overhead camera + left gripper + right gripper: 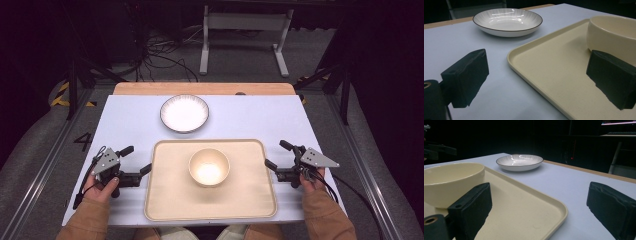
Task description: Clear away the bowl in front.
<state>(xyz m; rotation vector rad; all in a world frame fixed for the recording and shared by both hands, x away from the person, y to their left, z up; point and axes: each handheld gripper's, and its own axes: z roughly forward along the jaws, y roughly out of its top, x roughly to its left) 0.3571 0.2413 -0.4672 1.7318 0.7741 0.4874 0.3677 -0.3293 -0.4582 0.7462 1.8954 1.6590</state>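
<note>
Both grippers, left [141, 160] and right [278, 155], gape empty astride the tray [165, 200]; the right gripper's jaw hides the bowl [451, 182] base.

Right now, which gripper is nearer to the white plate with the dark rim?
Left. The left gripper sits at the tray's left edge, below-left of the plate. The right gripper sits at the tray's right edge, farther off.

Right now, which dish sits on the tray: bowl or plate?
The cream bowl, mid-tray between both grippers. The dark-rimmed white plate lies beyond the tray on the table.
</note>
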